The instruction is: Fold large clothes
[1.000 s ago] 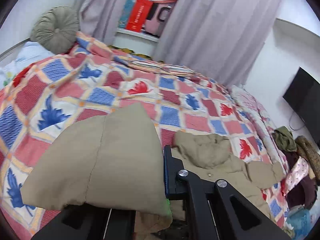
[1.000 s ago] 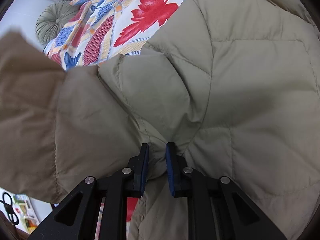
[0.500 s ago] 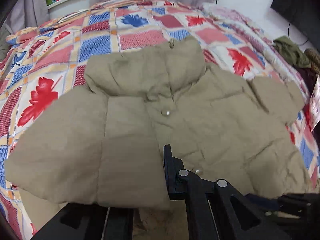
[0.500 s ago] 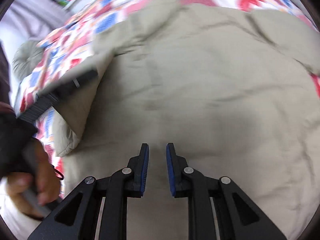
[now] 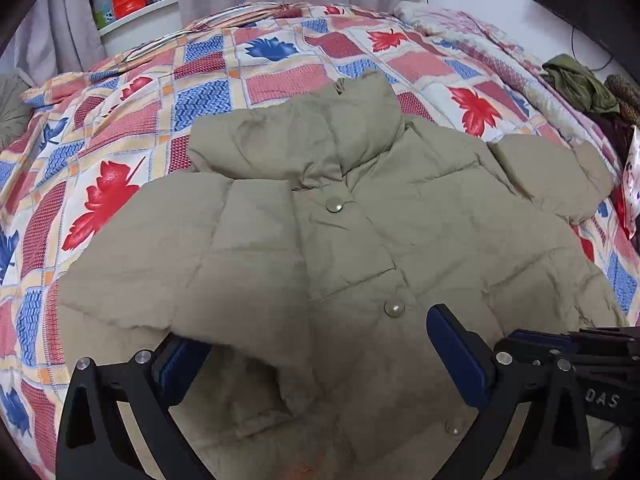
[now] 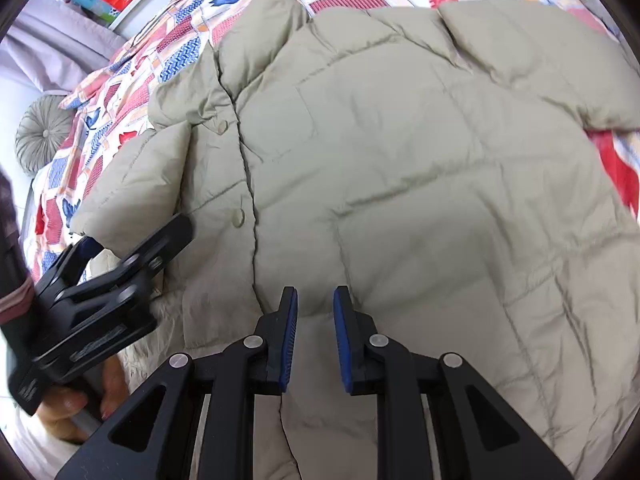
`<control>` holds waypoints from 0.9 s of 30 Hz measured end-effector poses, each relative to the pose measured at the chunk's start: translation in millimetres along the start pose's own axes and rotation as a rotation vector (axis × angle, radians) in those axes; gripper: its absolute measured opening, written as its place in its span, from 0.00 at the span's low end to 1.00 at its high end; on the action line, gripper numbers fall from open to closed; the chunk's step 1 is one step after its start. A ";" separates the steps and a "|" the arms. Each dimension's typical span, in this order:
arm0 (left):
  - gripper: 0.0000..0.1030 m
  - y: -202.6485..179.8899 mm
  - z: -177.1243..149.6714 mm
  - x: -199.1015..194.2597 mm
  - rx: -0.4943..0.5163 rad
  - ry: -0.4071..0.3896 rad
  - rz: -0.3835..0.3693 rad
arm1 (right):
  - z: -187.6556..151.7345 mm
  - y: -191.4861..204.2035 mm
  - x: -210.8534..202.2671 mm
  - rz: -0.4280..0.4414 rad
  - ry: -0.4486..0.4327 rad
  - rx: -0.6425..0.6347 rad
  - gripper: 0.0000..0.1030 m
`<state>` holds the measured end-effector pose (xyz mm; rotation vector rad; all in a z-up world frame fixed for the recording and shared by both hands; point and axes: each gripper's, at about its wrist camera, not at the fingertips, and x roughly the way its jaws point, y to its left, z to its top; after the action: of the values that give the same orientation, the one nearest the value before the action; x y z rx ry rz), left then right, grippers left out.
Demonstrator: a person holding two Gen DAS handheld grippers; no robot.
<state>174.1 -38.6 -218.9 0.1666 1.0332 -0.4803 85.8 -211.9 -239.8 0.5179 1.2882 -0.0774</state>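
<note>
Since the left sleeve (image 5: 172, 264) is already laid across the chest, the person looks to be partway through folding this puffy khaki jacket (image 6: 400, 184), which lies front-up on the patchwork quilt (image 5: 248, 72) with its collar toward the curtains. The left gripper (image 5: 320, 356) is spread wide, hanging right over the sleeve cuff with nothing pinched in it. The right gripper (image 6: 315, 336) sits low at the hem near the button placket (image 6: 239, 216), fingers only slightly apart and not visibly biting fabric.

Probably the thing to do next is mirror it: grab the right sleeve (image 5: 548, 176), which is stretched out toward the clothes pile (image 5: 580, 80), and bring it across. Puffer fill springs back, so a deep pinch near the cuff and a press-down after landing should help. Watch the first sleeve doesn't slide off.
</note>
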 end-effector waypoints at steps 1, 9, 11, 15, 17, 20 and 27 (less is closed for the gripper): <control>1.00 8.2 -3.2 -11.2 -0.017 -0.016 0.002 | 1.0 1.1 -2.1 -0.008 -0.005 -0.012 0.20; 1.00 150.3 -16.8 -52.4 -0.298 -0.051 0.047 | 7.4 74.4 -23.4 -0.028 -0.134 -0.338 0.77; 1.00 197.9 -24.7 -39.0 -0.423 -0.007 0.001 | 4.9 108.3 -22.1 -0.070 -0.163 -0.479 0.77; 0.99 260.6 -47.2 -0.1 -0.660 0.060 -0.153 | -9.4 165.3 -11.3 -0.174 -0.241 -0.737 0.77; 0.99 274.6 -54.2 20.3 -0.737 0.087 -0.242 | -15.2 185.9 -5.4 -0.206 -0.277 -0.820 0.77; 0.90 272.2 -55.0 37.2 -0.768 0.096 -0.271 | -15.1 212.2 11.8 -0.263 -0.310 -0.888 0.77; 0.22 217.2 -17.3 24.9 -0.430 0.063 0.007 | 7.5 213.1 25.5 -0.323 -0.347 -0.814 0.06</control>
<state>270.5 152.1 -268.5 -0.1981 1.1738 -0.2387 172.1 -20.8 -193.1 -0.3903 0.9438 0.0863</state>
